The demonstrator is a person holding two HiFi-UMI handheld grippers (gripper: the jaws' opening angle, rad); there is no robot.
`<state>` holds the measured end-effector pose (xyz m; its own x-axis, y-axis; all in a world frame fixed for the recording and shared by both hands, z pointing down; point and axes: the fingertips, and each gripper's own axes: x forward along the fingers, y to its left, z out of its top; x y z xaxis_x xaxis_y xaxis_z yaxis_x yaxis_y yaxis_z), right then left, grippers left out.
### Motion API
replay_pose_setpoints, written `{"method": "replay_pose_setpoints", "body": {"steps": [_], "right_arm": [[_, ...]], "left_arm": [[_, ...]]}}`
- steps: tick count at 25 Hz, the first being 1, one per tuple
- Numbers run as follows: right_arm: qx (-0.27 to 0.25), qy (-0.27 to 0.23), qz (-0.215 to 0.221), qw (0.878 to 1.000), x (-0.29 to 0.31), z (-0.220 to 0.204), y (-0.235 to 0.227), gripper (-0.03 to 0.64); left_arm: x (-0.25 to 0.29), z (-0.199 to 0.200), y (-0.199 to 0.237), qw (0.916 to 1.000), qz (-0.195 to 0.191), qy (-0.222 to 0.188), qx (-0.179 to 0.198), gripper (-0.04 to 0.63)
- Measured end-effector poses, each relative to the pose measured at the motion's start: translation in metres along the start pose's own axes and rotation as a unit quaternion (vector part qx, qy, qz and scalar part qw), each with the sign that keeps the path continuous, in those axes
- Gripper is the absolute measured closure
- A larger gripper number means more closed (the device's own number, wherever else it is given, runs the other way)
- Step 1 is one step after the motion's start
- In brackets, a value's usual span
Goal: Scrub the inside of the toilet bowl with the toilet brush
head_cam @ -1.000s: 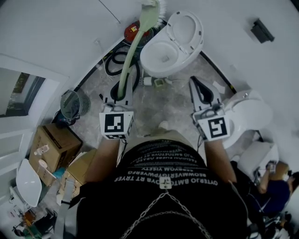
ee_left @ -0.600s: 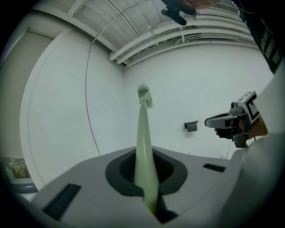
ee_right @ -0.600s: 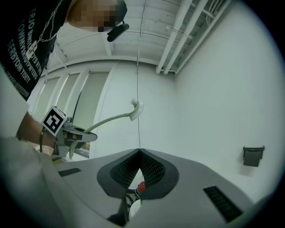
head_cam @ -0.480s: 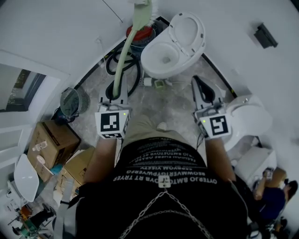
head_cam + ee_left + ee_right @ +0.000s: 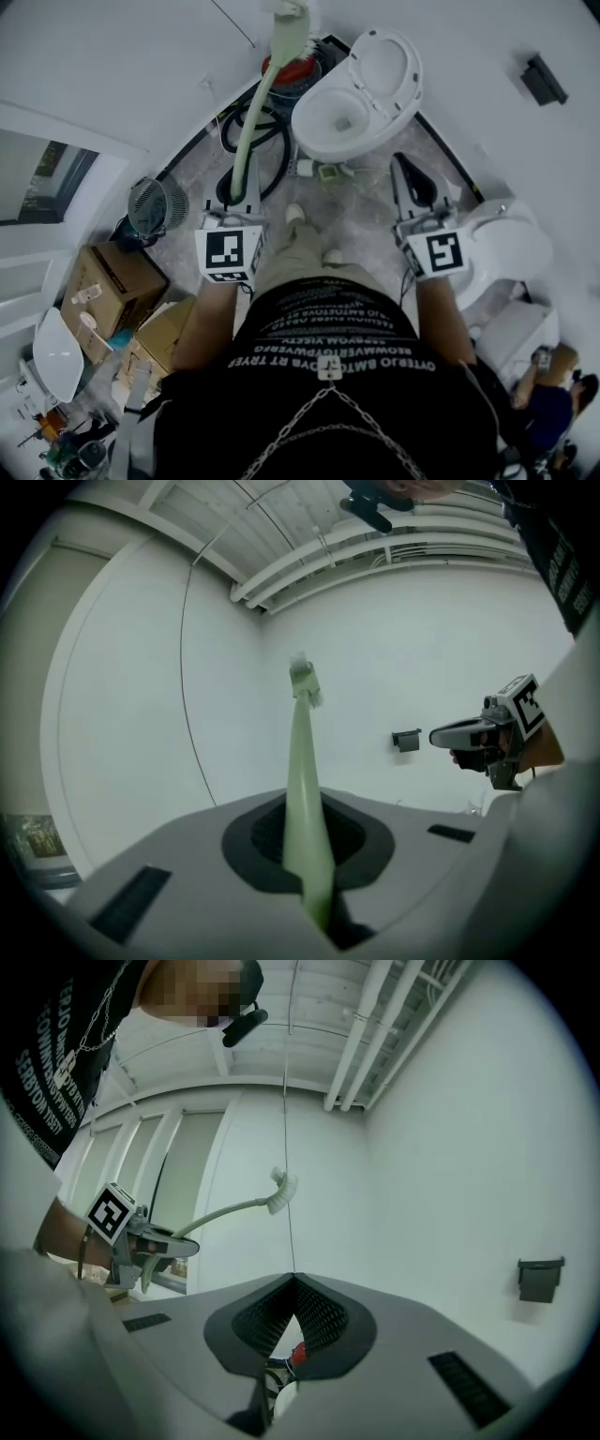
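Stepped forward over the last second: one shoe (image 5: 294,214) now planted ahead, with the toilet bowl (image 5: 307,129) shifted slightly right in the head view. Clamping the toilet brush (image 5: 251,122) low on its pale green handle with the left gripper (image 5: 240,192), bristle head raised high to the left of the bowl, well apart from it and not yet inside. Holding the right gripper (image 5: 405,167) pinched closed on nothing, out beside the bowl.

Could, by judgement, strike the raised lid (image 5: 389,61) or the red tub (image 5: 298,73) on the swing down. Could also twist in the jaws, gripped so far from the head.

Inside the bowl, only the drain on show. Inside the tub, cannot tell. On the cardboard box (image 5: 112,281), a few small items.
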<state>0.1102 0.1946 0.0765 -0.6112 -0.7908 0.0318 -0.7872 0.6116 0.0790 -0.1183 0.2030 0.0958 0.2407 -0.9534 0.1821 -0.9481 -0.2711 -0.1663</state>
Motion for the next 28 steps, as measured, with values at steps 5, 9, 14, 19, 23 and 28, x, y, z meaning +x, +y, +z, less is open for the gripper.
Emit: {"method": "replay_pose_setpoints", "body": {"steps": [5,9,14,19,23,28], "right_arm": [[-0.005,0.000,0.002,1.000,0.017,0.001,0.002,0.614],[-0.004,0.003,-0.003,1.000,0.033,-0.002,0.002,0.614],[-0.004,0.007,-0.010,1.000,0.056,-0.001,-0.001,0.614],[-0.002,0.008,-0.009,1.000,0.081,-0.002,0.000,0.614],[-0.004,0.013,-0.015,1.000,0.100,-0.007,0.000,0.614],[-0.002,0.018,-0.024,1.000,0.126,-0.008,-0.010,0.614]], "left_arm": [[0.018,0.002,0.010,0.9999,-0.009,-0.008,-0.012,0.594],[0.033,0.008,0.016,0.9997,-0.016,-0.017,0.006,0.594],[0.051,0.004,0.033,0.9996,-0.024,-0.013,0.004,0.594],[0.071,0.002,0.047,0.9995,-0.028,-0.012,-0.005,0.594],[0.088,-0.009,0.058,0.9993,-0.036,0.005,-0.007,0.594],[0.109,-0.014,0.076,0.9991,-0.040,0.011,-0.010,0.594]]}}
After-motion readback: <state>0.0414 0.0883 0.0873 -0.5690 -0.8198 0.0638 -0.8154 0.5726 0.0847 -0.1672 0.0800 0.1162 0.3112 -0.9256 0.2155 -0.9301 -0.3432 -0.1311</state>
